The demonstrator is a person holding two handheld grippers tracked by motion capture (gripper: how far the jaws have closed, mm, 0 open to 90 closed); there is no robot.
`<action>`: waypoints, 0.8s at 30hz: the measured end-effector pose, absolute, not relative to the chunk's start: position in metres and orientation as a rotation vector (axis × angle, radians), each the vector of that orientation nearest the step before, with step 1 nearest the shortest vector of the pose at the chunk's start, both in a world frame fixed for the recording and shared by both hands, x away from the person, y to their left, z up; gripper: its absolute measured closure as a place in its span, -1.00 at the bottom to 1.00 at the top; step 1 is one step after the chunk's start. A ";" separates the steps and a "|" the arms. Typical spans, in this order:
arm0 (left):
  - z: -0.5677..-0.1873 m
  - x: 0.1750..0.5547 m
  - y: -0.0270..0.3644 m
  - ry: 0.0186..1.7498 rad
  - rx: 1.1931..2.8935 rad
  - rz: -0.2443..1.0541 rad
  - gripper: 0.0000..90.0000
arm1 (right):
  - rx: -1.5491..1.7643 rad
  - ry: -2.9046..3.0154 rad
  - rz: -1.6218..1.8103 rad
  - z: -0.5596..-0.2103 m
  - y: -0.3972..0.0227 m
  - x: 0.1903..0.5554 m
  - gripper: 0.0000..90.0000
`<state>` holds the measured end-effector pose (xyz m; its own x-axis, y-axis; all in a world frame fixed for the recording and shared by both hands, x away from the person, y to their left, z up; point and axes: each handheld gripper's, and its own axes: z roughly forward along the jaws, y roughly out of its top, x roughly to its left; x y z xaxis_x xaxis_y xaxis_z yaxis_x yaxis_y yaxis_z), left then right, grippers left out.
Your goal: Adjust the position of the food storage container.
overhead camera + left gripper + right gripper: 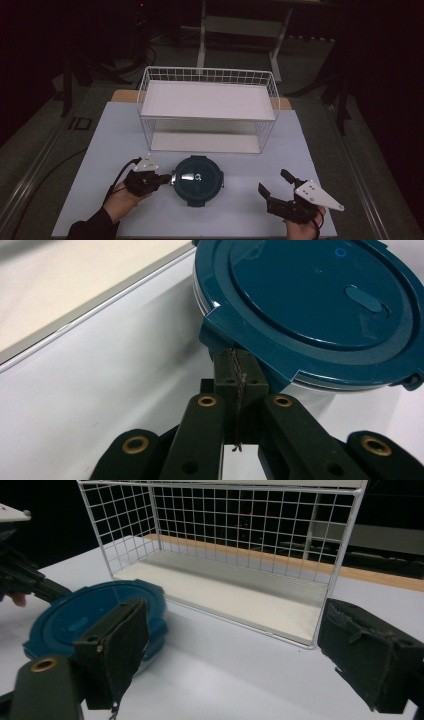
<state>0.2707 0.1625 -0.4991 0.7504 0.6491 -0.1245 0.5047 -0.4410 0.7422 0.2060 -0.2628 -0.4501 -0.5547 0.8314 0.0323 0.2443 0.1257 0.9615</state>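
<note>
Two grippers worked over a pale table (100,150), one held in each of the person's hands. At the left, the left gripper (162,178) lay low on the table, grey plate on top, cable trailing back past the dark sleeve (92,227). Its jaws stood pressed together, tips right against the left edge of the container. In the left gripper view the pads (235,371) met flush, tips touching a latch tab of the lid; I could not tell whether any of the tab was pinched between them.

Centre front sat the round container (197,181), dark teal lid (310,305) on, a clear body just visible under the rim. It rested flat on the table, just in front of the rack and apart from it. A small oval mark showed on the lid top.

Behind it stood a white wire rack (207,110), mesh walls on the back and both ends, open toward the person, with a white upper shelf (207,100) and a white base board (225,597). Both levels were bare.

At the right, the right gripper (275,186) was held near the table's front edge, well apart from the container. Its jaws stood wide apart with nothing between them; in the right gripper view the pads (120,650) framed the container's near side and the rack's corner.
</note>
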 end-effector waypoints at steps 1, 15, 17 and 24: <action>-0.499 0.271 0.158 0.851 2.137 0.221 0.99 | 1.037 1.879 1.447 -0.450 -0.263 0.206 -0.71; -0.499 0.274 0.119 0.791 2.146 0.175 1.00 | 1.007 1.874 1.451 -0.448 -0.263 0.204 -0.69; -0.499 0.274 0.114 0.784 2.144 0.170 1.00 | 1.006 1.873 1.453 -0.448 -0.263 0.204 -0.69; -0.500 0.276 0.094 0.738 2.153 0.157 1.00 | 1.001 1.877 1.452 -0.448 -0.262 0.203 -0.69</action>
<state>0.2760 0.0938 -0.4998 0.8191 0.5569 -0.1379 0.4525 -0.4793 0.7520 0.2034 -0.2620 -0.4485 -0.5654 0.8247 0.0128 0.2195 0.1355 0.9662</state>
